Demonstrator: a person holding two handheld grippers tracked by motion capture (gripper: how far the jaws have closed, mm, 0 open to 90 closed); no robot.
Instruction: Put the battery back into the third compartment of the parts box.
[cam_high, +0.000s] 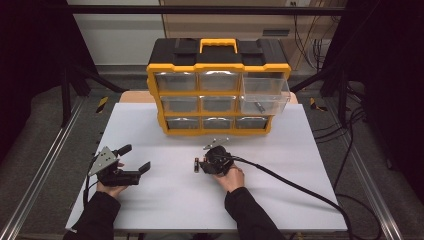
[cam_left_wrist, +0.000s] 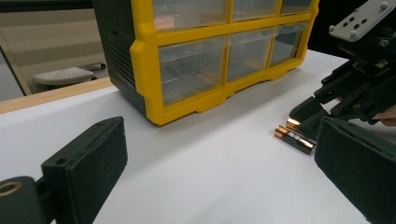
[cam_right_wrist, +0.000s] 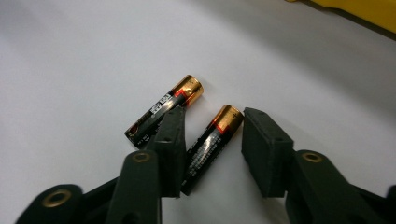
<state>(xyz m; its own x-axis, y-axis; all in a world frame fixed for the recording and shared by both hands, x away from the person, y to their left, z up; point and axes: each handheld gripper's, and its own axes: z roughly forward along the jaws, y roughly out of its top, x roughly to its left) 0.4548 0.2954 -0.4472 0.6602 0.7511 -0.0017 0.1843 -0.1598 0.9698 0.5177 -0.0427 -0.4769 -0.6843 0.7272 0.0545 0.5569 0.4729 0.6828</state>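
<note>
Two black AA batteries with copper ends lie side by side on the white table (cam_high: 165, 200). The outer battery (cam_right_wrist: 163, 109) sits just left of my right gripper's left pad. The other battery (cam_right_wrist: 210, 140) lies slanted between the pads of my right gripper (cam_right_wrist: 212, 126), against the left pad, with its copper end almost at the right pad. The jaws stand wider than the battery. In the high view my right gripper (cam_high: 199, 165) points left over the batteries (cam_high: 196, 165). My left gripper (cam_high: 135, 158) rests open and empty at the table's left, and in its own view (cam_left_wrist: 222, 140) looks toward a battery (cam_left_wrist: 294, 139).
A black and yellow drawer organizer (cam_high: 218, 85) stands at the back of the table, also in the left gripper view (cam_left_wrist: 210, 60). Its top right clear drawer (cam_high: 265, 95) is pulled out with a small item inside. The right gripper's cable (cam_high: 300, 187) trails off to the right.
</note>
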